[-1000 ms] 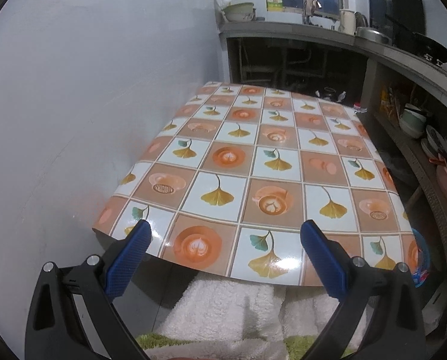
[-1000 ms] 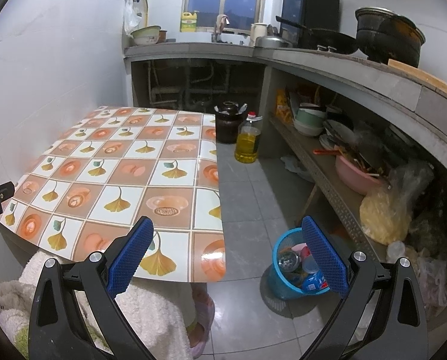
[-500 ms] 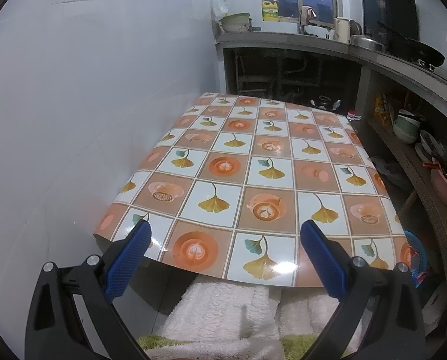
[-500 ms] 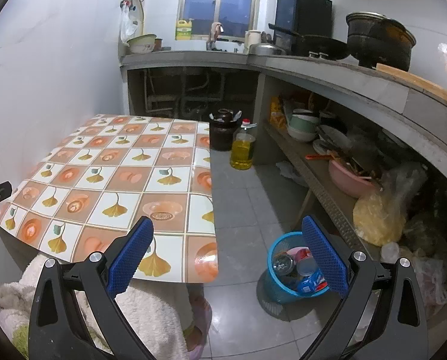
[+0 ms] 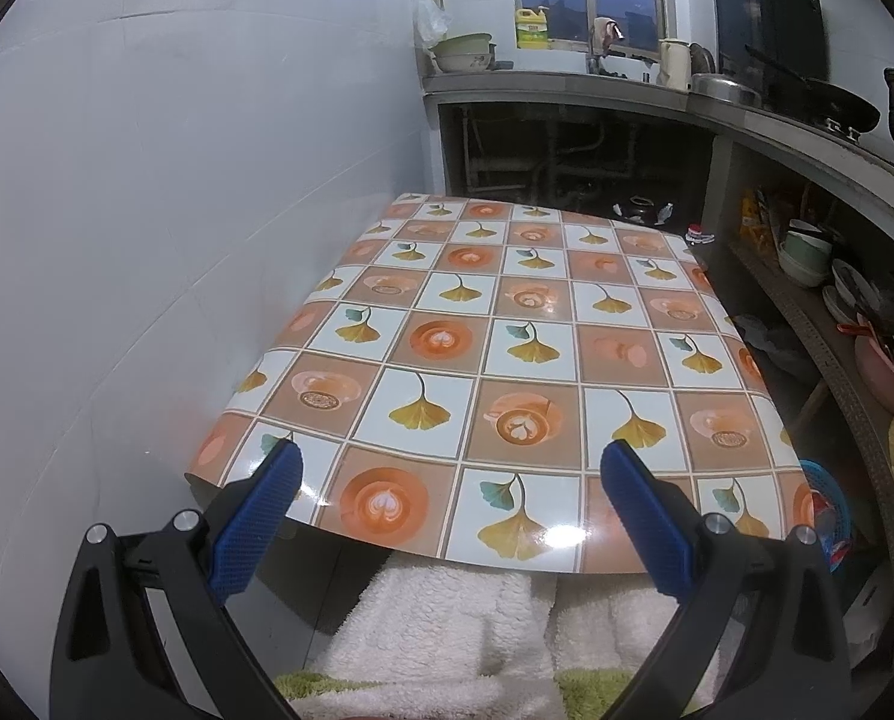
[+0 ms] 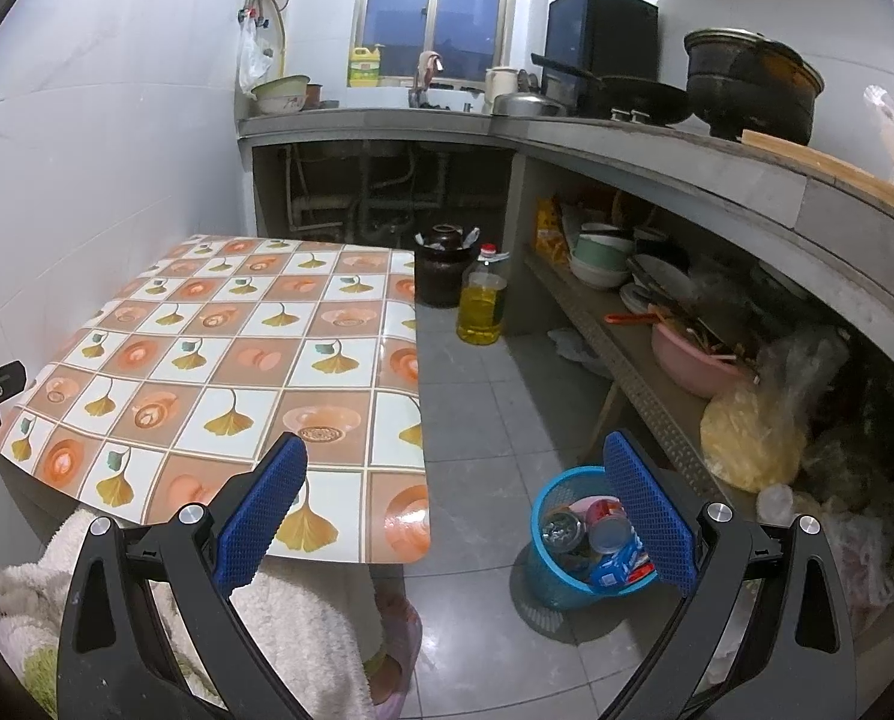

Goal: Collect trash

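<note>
**Ana:** Over the near edge of the table (image 5: 507,324), seen from the left wrist, the left gripper (image 5: 447,510) hangs with its blue pads spread wide and nothing between them. The checked oilcloth is bare all the way to the far end by the counter. I'd guess the claw is held open and level because it has nothing to go for.

**Ben:** Any trash in that view at all?

**Ana:** Only a sliver of the blue basket (image 5: 825,516) at the right, past the table's corner. White fleece clothing (image 5: 447,618) fills the bottom, so the person stands close against the near edge.

**Ben:** And from the right wrist?

**Ana:** The right gripper (image 6: 450,510) is likewise splayed and empty, poised between the table's near right corner and the floor. The blue basket (image 6: 546,540) stands on the tiles just right of the table, below the shelf, with cans (image 6: 603,531) and wrappers inside. That is where the trash sits now.

**Ben:** So the collecting looks finished?

**Ana:** Likely. An oil bottle (image 6: 482,309) and a dark jar (image 6: 444,267) stand farther off, but those look like stores, not rubbish.
</note>
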The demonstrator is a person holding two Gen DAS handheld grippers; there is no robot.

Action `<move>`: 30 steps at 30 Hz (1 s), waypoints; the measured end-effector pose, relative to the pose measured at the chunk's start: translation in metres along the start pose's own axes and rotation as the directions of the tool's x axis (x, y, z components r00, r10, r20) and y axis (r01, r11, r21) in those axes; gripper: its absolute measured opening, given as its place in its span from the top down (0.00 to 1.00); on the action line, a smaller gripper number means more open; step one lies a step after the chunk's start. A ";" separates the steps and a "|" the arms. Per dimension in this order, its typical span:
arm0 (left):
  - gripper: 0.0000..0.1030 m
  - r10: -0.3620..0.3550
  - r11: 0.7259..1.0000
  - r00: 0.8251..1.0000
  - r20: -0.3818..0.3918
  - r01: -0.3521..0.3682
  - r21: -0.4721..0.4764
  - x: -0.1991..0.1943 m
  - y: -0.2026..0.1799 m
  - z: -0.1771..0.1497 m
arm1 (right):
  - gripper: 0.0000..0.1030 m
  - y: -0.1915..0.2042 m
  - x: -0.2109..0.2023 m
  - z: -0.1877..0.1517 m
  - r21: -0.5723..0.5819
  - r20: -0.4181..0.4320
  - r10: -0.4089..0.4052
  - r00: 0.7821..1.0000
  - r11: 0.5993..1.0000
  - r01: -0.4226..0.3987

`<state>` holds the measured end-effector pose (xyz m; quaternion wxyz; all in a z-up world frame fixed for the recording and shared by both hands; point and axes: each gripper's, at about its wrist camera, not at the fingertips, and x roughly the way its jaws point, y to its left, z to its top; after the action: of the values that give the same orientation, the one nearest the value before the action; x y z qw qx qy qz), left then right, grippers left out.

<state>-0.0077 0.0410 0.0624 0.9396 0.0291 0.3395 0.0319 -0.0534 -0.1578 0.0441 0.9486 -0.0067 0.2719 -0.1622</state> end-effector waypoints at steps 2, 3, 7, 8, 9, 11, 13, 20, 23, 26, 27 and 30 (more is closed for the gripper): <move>0.05 0.000 1.000 1.000 -0.002 0.000 0.006 0.000 -0.002 0.000 | 0.08 0.000 0.000 0.000 0.000 -0.002 0.002 1.000 1.000 -0.002; 0.05 -0.001 1.000 1.000 0.000 0.001 0.009 0.000 -0.003 0.000 | 0.08 0.000 0.000 0.000 0.002 -0.003 0.003 1.000 1.000 -0.003; 0.05 -0.007 1.000 1.000 0.001 0.007 0.023 -0.001 -0.006 0.000 | 0.08 0.000 -0.001 -0.001 0.001 -0.002 0.002 1.000 1.000 -0.002; 0.05 -0.007 1.000 1.000 0.001 0.007 0.026 -0.001 -0.007 -0.001 | 0.08 0.000 -0.001 -0.001 0.002 -0.002 0.000 1.000 1.000 0.000; 0.05 -0.008 1.000 1.000 0.001 0.008 0.026 -0.001 -0.007 -0.001 | 0.08 0.000 -0.001 -0.001 0.002 -0.003 -0.001 1.000 1.000 0.001; 0.05 -0.007 1.000 1.000 0.002 0.007 0.025 -0.001 -0.007 -0.001 | 0.08 0.000 -0.001 -0.001 0.005 -0.004 0.001 1.000 1.000 -0.001; 0.05 -0.011 1.000 1.000 0.003 0.011 0.028 -0.001 -0.008 -0.001 | 0.08 -0.001 0.000 -0.001 0.004 -0.004 0.001 1.000 1.000 -0.001; 0.05 -0.035 0.998 0.999 0.017 0.034 0.048 -0.002 -0.013 -0.002 | 0.08 -0.001 0.001 -0.001 0.001 -0.006 -0.001 1.000 1.000 0.001; 0.05 -0.039 0.998 0.999 0.017 0.039 0.048 -0.002 -0.013 -0.002 | 0.08 -0.001 0.001 -0.001 0.002 -0.006 -0.001 1.000 1.000 0.001; 0.05 -0.050 0.997 0.999 0.017 0.049 0.053 -0.002 -0.014 -0.002 | 0.08 -0.001 0.001 -0.001 0.001 -0.006 0.001 1.000 1.000 -0.001; 0.05 -0.053 0.997 0.998 0.016 0.052 0.058 -0.002 -0.015 -0.002 | 0.08 -0.001 0.000 -0.001 0.000 -0.006 0.000 1.000 1.000 0.000; 0.05 -0.062 0.996 0.998 0.009 0.062 0.067 -0.001 -0.018 -0.002 | 0.08 0.000 0.001 -0.001 0.002 -0.007 -0.002 1.000 1.000 0.002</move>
<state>-0.0088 0.0233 0.0600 0.9405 0.0502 0.3359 -0.0089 -0.0535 -0.1584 0.0432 0.9475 -0.0056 0.2750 -0.1631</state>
